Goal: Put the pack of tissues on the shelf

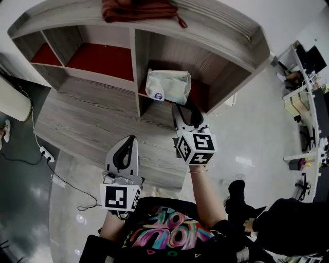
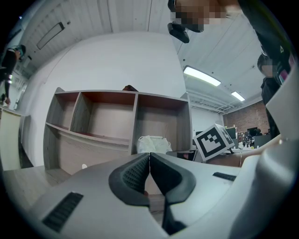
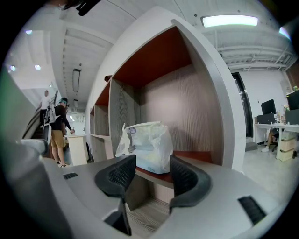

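Head view shows the pack (image 1: 168, 85) standing upright in the right-hand compartment of the shelf (image 1: 134, 67), on that compartment's red floor and near its front edge. Nothing holds it. The right hand-held gripper (image 1: 185, 109) hangs just in front of the compartment with its jaws spread wide. Seen from the right gripper view, the pack (image 3: 147, 145) stands beyond the pads (image 3: 122, 172) with clear space on both sides, so it rests on its own weight. The left hand-held gripper (image 1: 128, 146) sits lower and nearer the person, over the front of the counter (image 1: 92, 118), with its jaws pressed together on nothing. By my reading the placing itself is done, and at most the right arm needs drawing away without brushing the soft, crinkled bag. It could perhaps sit deeper, but it looks stable enough. The counter is bare grey wood-grain running under the shelf, whose compartments have red inner panels; the others appear empty, and a dark-red cloth (image 1: 136, 9) lies on top. The floor (image 1: 257, 128) around it is pale and glossy, with a power strip and a trailing cable (image 1: 46, 152) at the left. It is an open office — desks with monitors (image 1: 308, 61) at the far right, strip lights (image 3: 229, 21) on a white ceiling, and a person (image 3: 58, 130) standing well off in the background of the right gripper view.
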{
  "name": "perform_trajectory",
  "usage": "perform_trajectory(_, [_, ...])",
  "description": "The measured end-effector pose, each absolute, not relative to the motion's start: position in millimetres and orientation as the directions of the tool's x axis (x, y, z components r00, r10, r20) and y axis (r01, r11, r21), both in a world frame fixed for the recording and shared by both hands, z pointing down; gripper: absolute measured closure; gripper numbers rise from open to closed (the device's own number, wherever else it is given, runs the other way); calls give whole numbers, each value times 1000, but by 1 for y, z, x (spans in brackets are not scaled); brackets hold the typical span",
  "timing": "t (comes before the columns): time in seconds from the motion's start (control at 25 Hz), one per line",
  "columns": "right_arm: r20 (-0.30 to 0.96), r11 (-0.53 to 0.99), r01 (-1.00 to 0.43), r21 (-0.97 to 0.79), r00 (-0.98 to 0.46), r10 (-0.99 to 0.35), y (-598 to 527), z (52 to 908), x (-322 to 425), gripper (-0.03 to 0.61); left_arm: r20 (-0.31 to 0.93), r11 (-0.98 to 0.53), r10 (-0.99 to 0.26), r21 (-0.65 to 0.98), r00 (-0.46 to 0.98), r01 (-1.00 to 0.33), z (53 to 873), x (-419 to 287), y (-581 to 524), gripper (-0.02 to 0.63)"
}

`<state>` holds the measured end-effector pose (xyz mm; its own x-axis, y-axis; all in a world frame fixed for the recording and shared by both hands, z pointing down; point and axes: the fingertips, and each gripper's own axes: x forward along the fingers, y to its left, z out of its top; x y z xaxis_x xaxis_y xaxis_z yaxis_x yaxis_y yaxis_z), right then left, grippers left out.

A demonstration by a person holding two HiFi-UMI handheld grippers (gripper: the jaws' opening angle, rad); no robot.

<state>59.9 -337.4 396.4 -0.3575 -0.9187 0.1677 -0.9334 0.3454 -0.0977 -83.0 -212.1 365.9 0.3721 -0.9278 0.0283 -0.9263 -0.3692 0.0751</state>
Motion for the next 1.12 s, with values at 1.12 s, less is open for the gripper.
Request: perform_trajectory(1.12, [12,595,-803,-40,-596,-803,-248,317,67,377,-41,-377,-926,7,376,-926,321,-56,-195,589])
